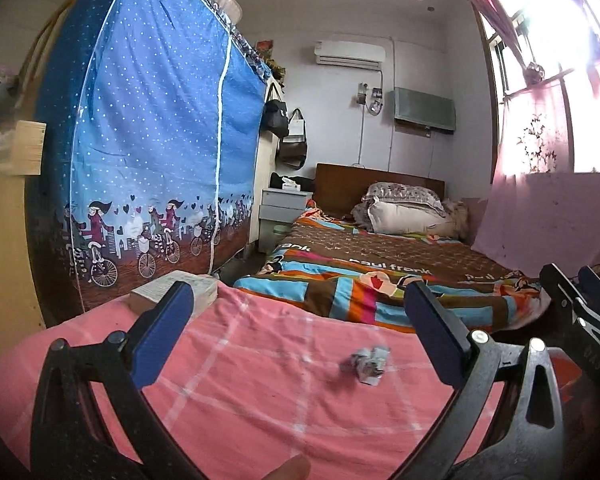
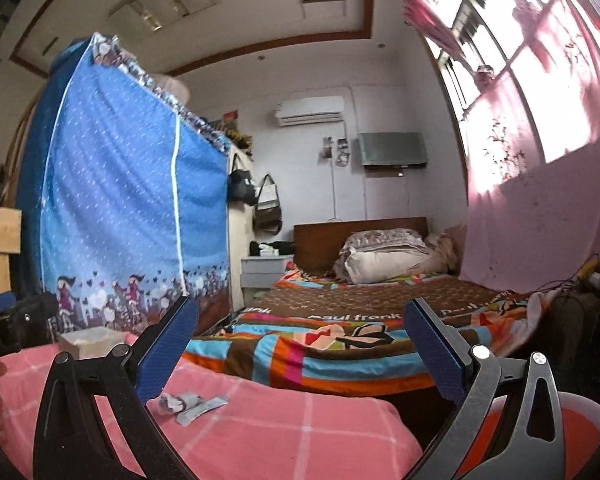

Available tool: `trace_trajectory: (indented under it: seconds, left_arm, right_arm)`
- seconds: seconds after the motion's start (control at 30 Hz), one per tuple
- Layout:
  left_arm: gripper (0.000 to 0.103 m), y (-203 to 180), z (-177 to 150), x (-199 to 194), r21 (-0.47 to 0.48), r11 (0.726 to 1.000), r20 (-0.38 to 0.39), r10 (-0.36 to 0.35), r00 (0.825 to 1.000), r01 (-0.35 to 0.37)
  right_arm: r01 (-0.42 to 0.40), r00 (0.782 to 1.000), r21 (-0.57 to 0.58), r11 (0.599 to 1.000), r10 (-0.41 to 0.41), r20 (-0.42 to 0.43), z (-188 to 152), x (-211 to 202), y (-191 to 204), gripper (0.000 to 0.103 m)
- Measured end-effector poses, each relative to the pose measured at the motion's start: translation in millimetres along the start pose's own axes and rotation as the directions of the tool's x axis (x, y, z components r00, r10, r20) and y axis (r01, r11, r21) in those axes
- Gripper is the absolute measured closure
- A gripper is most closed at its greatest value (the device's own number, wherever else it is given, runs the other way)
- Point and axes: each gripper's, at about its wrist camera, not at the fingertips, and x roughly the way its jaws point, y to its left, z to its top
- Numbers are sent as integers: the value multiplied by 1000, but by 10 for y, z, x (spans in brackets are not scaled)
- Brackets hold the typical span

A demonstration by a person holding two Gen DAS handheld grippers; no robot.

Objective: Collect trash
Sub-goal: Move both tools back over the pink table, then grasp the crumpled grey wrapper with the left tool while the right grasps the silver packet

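A crumpled grey-white scrap of trash (image 1: 367, 365) lies on a pink checked cloth (image 1: 240, 400). My left gripper (image 1: 300, 336) hovers just above it, open, with the scrap between and slightly beyond the blue pads (image 1: 162, 336). In the right wrist view the same trash (image 2: 190, 400) lies low on the left, beside the left blue pad (image 2: 168, 352). My right gripper (image 2: 300, 352) is open and holds nothing; it also shows at the right edge of the left wrist view, right gripper (image 1: 580, 300).
A small box (image 1: 176, 290) rests at the far left corner of the pink cloth. Beyond is a bed with a colourful patchwork blanket (image 1: 360, 280) and pillows (image 1: 404, 208). A blue fabric wardrobe (image 1: 152, 140) stands left. A red-orange rounded object (image 2: 540, 432) sits low right.
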Motion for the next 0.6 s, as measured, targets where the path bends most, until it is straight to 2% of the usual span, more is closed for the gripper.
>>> trace_trajectory:
  seconds: [0.17, 0.23, 0.33, 0.43, 0.5, 0.57, 0.6]
  left_arm:
    - [0, -7, -12, 136, 10, 1000, -16, -22, 1000, 22]
    - [0, -8, -16, 234, 11, 999, -44, -40, 998, 40]
    - [0, -23, -52, 433, 3, 997, -129, -80, 988, 81]
    - [1, -78, -118, 662, -10, 993, -235, -120, 965, 120]
    - [7, -128, -179, 824, -22, 988, -316, -153, 936, 154]
    - [20, -188, -241, 970, -38, 981, -394, -192, 899, 192]
    - [23, -216, -277, 1033, -45, 977, -429, -207, 879, 208]
  right_arm:
    - [-15, 1000, -69, 997, 14, -11, -67, 120, 142, 0]
    - [-28, 999, -84, 996, 26, -26, -86, 190, 168, 0]
    - [-64, 994, -85, 994, 56, -90, -117, 378, 183, 0]
    - [-86, 984, -63, 994, 75, -162, -164, 558, 161, 0]
    - [-101, 971, -35, 994, 91, -219, -215, 668, 137, 1]
    - [-114, 953, -17, 993, 104, -286, -273, 780, 127, 10]
    - [-118, 943, -15, 993, 107, -315, -298, 833, 137, 13]
